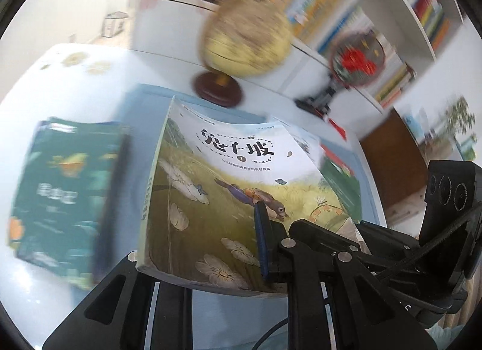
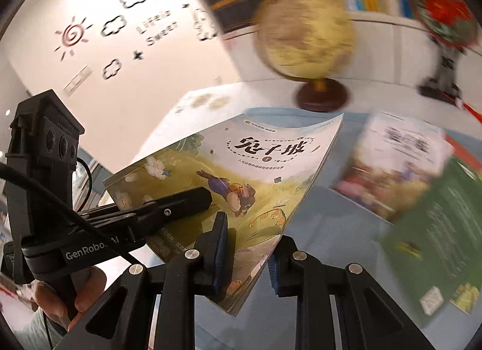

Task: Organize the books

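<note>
**Rabbit book held up by both grippers**

The rabbit book (image 1: 217, 199) hangs tilted above the table (image 1: 75, 79), clear of it. The left gripper (image 1: 198, 259) pinches its near edge; the right gripper (image 2: 247, 259) is closed on its lower corner. A green book (image 1: 60, 193) lies flat to the left, a globe (image 1: 250, 34) behind.

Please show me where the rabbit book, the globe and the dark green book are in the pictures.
rabbit book (image 1: 229, 169), left wrist view, on the middle of its front cover.
globe (image 1: 247, 40), left wrist view, on the yellow sphere.
dark green book (image 1: 63, 187), left wrist view, on the cover's middle.
</note>
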